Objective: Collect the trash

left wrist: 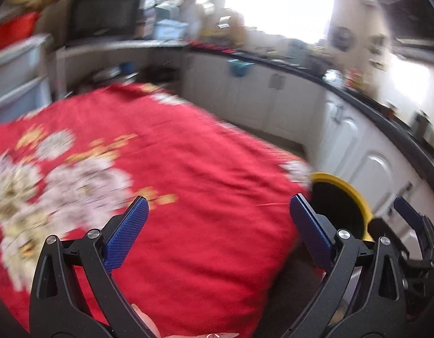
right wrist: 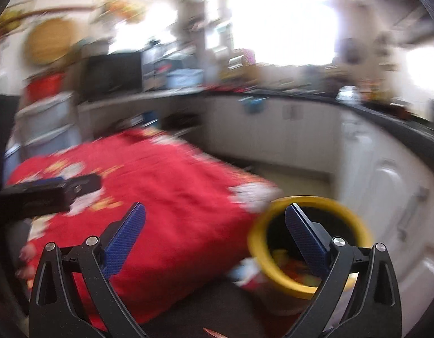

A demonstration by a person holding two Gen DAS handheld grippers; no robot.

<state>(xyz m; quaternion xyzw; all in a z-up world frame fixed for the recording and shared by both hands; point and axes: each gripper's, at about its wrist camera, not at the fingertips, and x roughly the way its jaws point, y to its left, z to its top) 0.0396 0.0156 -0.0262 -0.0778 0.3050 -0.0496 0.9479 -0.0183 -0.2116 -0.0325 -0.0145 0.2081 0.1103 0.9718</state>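
Observation:
Both views are blurred by motion. A yellow-rimmed bin (right wrist: 309, 248) stands beside the right edge of a table under a red flowered cloth (right wrist: 166, 197); colourful scraps lie inside the bin. My right gripper (right wrist: 215, 236) hangs open and empty, its right finger over the bin's mouth. In the left wrist view my left gripper (left wrist: 218, 228) is open and empty above the red cloth (left wrist: 174, 169), with the bin (left wrist: 343, 197) just right of its right finger. The other gripper (left wrist: 414, 225) shows at the far right there. The left gripper's body (right wrist: 48, 194) crosses the right wrist view at left.
White kitchen cabinets (left wrist: 343, 129) under a dark counter (left wrist: 371, 98) curve round the table's right and far sides. A dark microwave (left wrist: 104, 14) and cluttered boxes sit at the back. Grey drawers (left wrist: 17, 79) stand at the left. A bright window (right wrist: 281, 19) glares behind.

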